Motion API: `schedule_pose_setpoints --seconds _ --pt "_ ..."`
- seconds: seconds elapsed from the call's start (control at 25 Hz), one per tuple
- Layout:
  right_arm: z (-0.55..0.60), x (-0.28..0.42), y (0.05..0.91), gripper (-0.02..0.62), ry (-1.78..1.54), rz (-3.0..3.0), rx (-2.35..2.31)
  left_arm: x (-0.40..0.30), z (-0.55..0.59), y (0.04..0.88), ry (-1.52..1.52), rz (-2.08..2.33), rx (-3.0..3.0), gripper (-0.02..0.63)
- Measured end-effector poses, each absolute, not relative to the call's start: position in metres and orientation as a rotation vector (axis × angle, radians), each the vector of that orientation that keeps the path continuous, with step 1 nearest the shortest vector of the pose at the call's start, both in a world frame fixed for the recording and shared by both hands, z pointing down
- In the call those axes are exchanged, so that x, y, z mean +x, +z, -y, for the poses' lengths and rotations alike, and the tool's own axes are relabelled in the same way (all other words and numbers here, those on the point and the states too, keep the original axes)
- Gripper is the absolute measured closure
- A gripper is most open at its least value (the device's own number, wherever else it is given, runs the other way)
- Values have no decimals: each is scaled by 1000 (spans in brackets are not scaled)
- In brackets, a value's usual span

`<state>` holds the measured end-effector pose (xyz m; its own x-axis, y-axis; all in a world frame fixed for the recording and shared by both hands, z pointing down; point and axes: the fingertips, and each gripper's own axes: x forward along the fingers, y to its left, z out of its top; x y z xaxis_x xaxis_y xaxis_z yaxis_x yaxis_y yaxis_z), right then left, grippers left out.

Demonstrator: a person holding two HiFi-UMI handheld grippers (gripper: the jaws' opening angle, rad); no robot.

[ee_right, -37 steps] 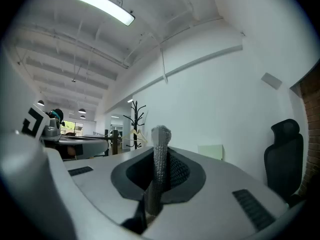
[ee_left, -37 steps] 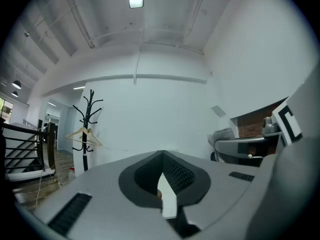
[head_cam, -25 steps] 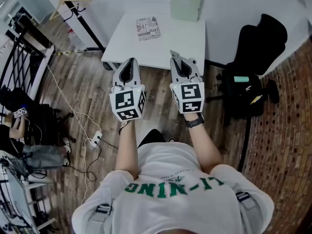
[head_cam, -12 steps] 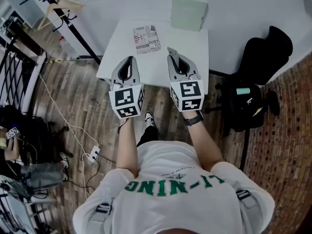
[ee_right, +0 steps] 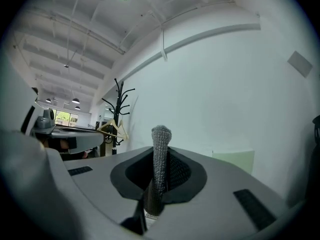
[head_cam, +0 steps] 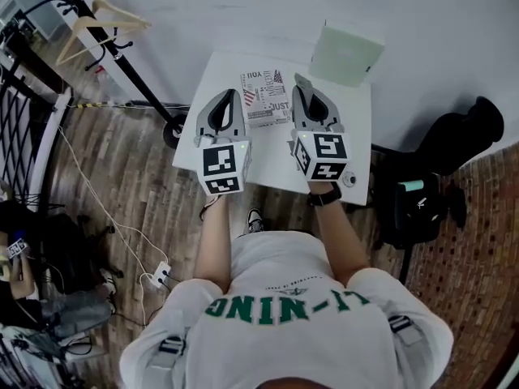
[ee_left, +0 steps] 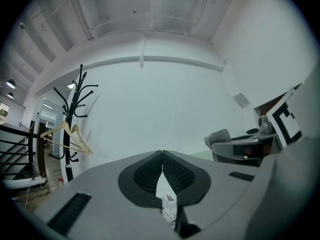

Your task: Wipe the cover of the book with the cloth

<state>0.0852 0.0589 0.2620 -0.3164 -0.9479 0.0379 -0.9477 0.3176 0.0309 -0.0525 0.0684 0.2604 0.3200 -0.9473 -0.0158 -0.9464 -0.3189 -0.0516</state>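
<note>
The book [head_cam: 266, 98], with a cover of black print and flag patterns, lies flat on the small white table [head_cam: 357, 140]. My left gripper [head_cam: 229, 96] hovers just left of it, shut and empty; a strip of the book [ee_left: 169, 210] shows below its closed jaws. My right gripper [head_cam: 302, 85] hovers over the book's right edge, shut on a grey knitted cloth [ee_right: 161, 134] that stands up between its jaws. From the left gripper view, the right gripper [ee_left: 235, 146] shows with the cloth [ee_left: 220, 135] at its tip.
A pale green board [head_cam: 347, 53] leans against the wall at the table's back right. A coat stand with a wooden hanger [head_cam: 101, 19] is on the left. A black chair with a bag [head_cam: 442, 160] stands right. Cables and a power strip [head_cam: 160, 274] lie on the wood floor.
The person has stepped up to the table. Both grippers have moved forward from over the floor to over the tabletop, either side of the book. Both stay shut.
</note>
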Motion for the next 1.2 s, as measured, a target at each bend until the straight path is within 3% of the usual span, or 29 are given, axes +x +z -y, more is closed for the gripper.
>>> schedule_pose_setpoints --seconds 0.96,1.2 --pt "224 8 510 546 641 2411 1233 -90 186 424 -357 -1993 -2675 594" --pt "284 -16 581 549 1042 2367 1153 -96 218 470 -463 -2071 -2678 594"
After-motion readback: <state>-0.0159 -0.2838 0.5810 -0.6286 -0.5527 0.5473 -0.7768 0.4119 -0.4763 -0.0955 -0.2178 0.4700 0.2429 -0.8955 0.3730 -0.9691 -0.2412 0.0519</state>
